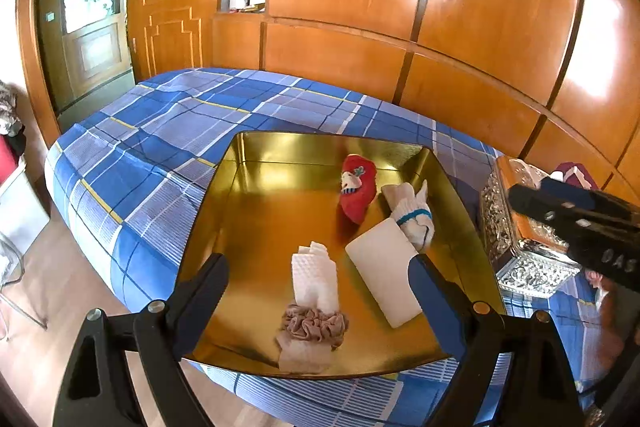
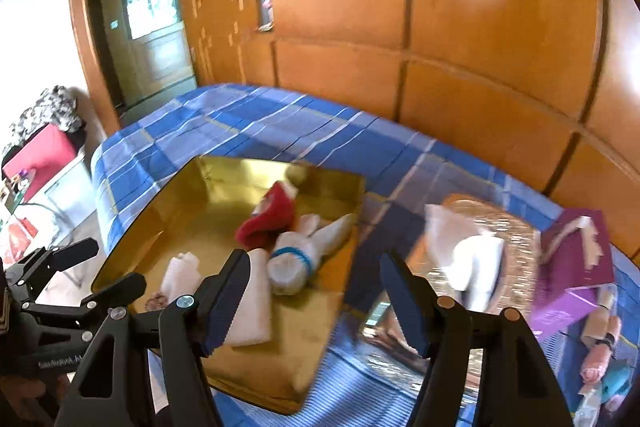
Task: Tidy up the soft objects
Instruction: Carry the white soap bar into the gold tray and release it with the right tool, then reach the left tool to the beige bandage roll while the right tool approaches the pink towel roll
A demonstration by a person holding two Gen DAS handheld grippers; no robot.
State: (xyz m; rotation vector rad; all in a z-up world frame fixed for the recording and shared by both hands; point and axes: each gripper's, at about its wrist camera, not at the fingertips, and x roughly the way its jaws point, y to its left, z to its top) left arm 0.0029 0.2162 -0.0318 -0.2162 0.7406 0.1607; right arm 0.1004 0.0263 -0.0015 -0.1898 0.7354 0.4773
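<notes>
A gold tray (image 1: 260, 227) lies on a blue plaid bed (image 1: 160, 147). In it are a red sock (image 1: 358, 187), a white sock with a blue band (image 1: 412, 215), a white foam block (image 1: 384, 275), a white waffle cloth (image 1: 314, 275) and a brown scrunchie (image 1: 314, 325). My left gripper (image 1: 316, 287) hovers open over the tray's near half, astride the cloth and block without touching them. My right gripper (image 2: 316, 299) is open and empty above the tray's right edge (image 2: 344, 267), with the white sock (image 2: 296, 263) just beyond its left finger.
An ornate silver tissue box (image 2: 516, 239) with a white tissue sticking out stands right of the tray. A purple box (image 2: 572, 267) and small rolled items (image 2: 600, 359) lie further right. Wooden wardrobe panels (image 1: 440, 7) back the bed. The floor (image 1: 52, 287) lies left.
</notes>
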